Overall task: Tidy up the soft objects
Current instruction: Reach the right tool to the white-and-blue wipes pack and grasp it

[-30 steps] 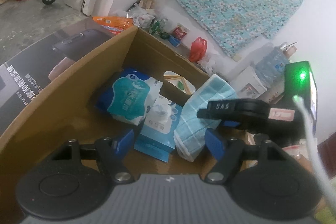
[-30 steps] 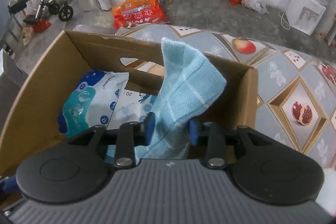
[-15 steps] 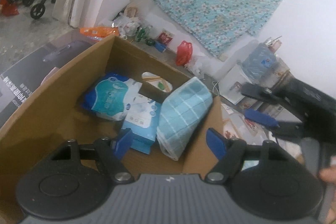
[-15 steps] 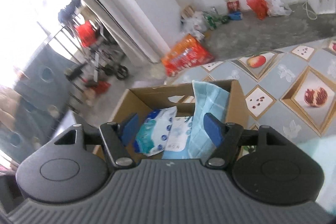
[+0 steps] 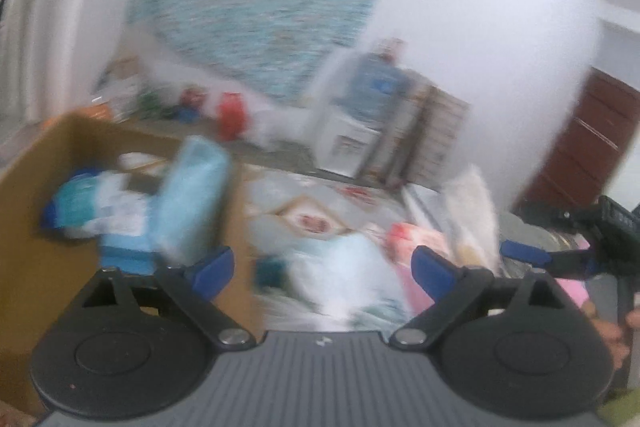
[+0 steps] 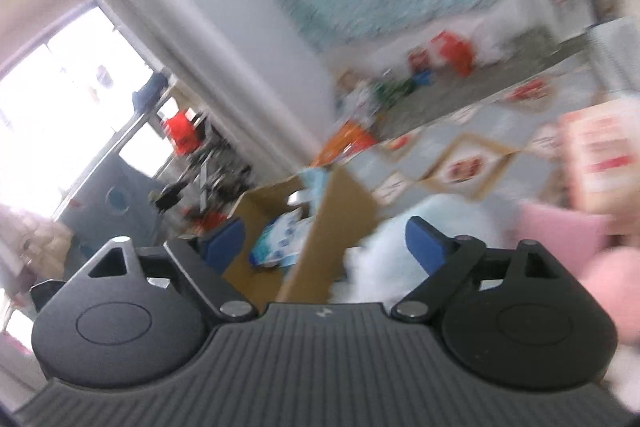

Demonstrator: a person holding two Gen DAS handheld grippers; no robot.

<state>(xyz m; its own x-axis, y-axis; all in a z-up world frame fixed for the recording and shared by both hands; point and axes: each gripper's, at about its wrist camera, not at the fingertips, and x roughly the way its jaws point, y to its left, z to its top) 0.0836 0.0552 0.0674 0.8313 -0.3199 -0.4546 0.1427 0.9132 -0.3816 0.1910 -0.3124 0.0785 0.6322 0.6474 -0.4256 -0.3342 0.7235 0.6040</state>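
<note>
Both views are smeared by motion blur. The left hand-held gripper (image 5: 323, 267) has its jaws spread and opening, with nothing pinched between them. To its left stands a cardboard box (image 5: 36, 211) holding a blue cloth (image 5: 190, 203) propped against the box's right wall, with wipe packs (image 5: 96, 215) beside it. Past the box's right wall, on the patterned desk (image 5: 304, 187), lies a loose heap: a pale blue soft thing (image 5: 340, 267), a pink one (image 5: 416, 239) and a whitish bag (image 5: 472, 211), all too blurred to name. At the right edge of this view the right hand-held gripper (image 5: 524, 254) shows, with a hand (image 5: 616, 335) below it.

In the right wrist view the right hand-held gripper (image 6: 324, 239) is also spread and opening, gripping nothing. The box (image 6: 328, 239) sits ahead, the wipe packs (image 6: 280, 239) visible inside. A white soft thing (image 6: 384, 259) lies just right of the box, and a pink thing (image 6: 560, 239) further right.
</note>
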